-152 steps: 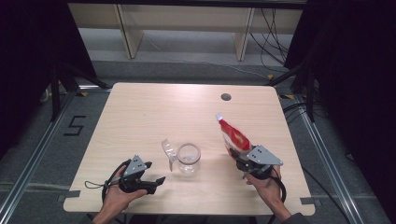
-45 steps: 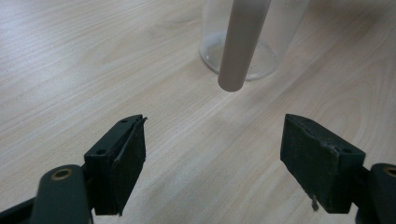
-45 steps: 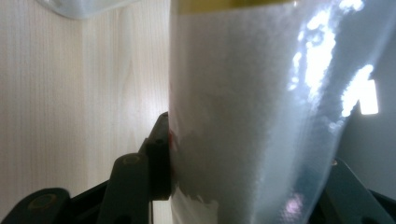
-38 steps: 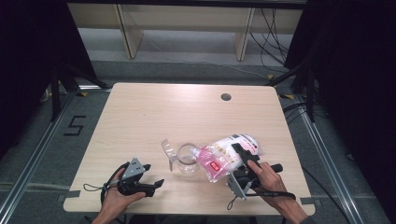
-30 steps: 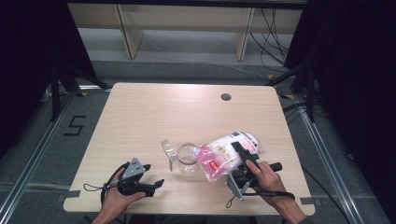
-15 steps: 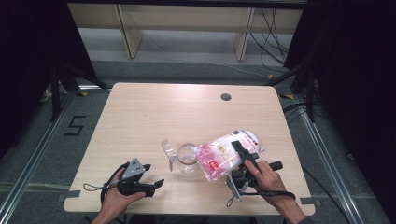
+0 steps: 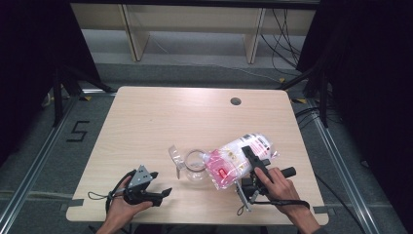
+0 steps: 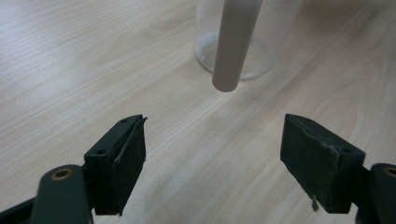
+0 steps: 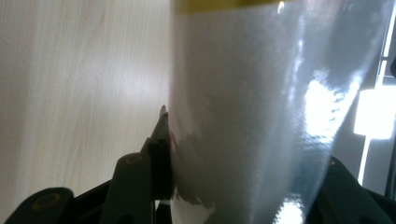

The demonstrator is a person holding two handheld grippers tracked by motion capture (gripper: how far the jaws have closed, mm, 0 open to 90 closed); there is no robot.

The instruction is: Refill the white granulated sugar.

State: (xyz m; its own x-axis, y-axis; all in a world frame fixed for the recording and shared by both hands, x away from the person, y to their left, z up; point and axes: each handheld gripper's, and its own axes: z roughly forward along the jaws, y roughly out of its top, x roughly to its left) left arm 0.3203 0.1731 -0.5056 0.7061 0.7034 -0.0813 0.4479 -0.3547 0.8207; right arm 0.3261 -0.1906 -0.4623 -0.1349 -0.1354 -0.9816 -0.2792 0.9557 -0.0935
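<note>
Pink and white, the plastic bag (image 7: 237, 159) lies tipped on its side over the mouth of the clear glass jar (image 7: 196, 166), near the front of the wooden table (image 7: 160, 117). The right gripper (image 7: 252, 168) squeezes the bag tight between its jaws; up close, the bag (image 9: 261, 116) looks shiny and white. The left gripper (image 7: 158, 193) rests low on the table with its jaws wide apart and nothing between them. It points at the jar (image 8: 236, 37), which stands a little way ahead.
</note>
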